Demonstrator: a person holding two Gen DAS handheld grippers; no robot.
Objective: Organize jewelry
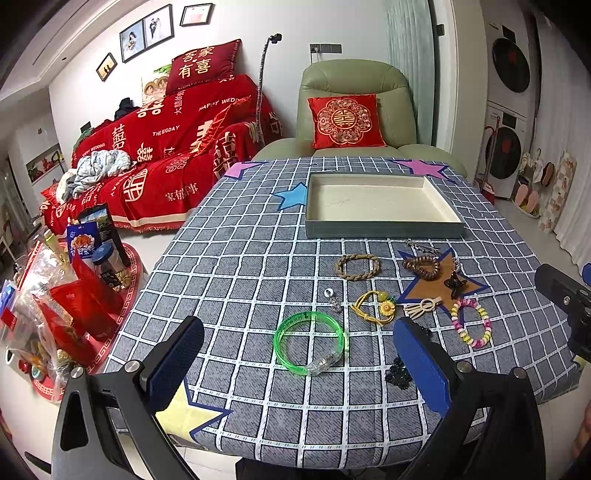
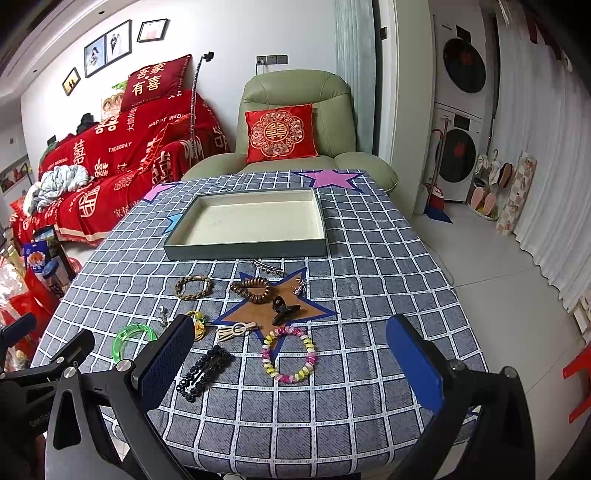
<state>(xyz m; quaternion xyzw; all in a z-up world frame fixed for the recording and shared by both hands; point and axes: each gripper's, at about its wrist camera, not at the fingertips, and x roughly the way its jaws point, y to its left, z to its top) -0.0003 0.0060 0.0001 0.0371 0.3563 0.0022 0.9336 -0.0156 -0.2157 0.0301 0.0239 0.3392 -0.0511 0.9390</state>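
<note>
Tray [image 1: 384,230] sits empty at the far end of the checked table [image 1: 236,266], well ahead of both grippers. Only the right wrist view shows the black beaded clip [image 2: 205,373] whole, just beside the right gripper [image 2: 291,356], jaws wide apart, empty. Left gripper [image 1: 299,360] also spread, empty, green bangle [image 1: 309,342] between its fingers. Pastel bead bracelet [image 2: 290,353] lies looped flat between the right fingers.

You are looking at white walls where framed pictures [image 1: 147,31] are hanging. A sofa [image 1: 159,147] is wearing a red cover, a green armchair [image 2: 295,122] is holding a red cushion [image 2: 280,133], and two stacked washing machines [image 2: 460,122] are standing on a pale floor [image 2: 498,266].
</note>
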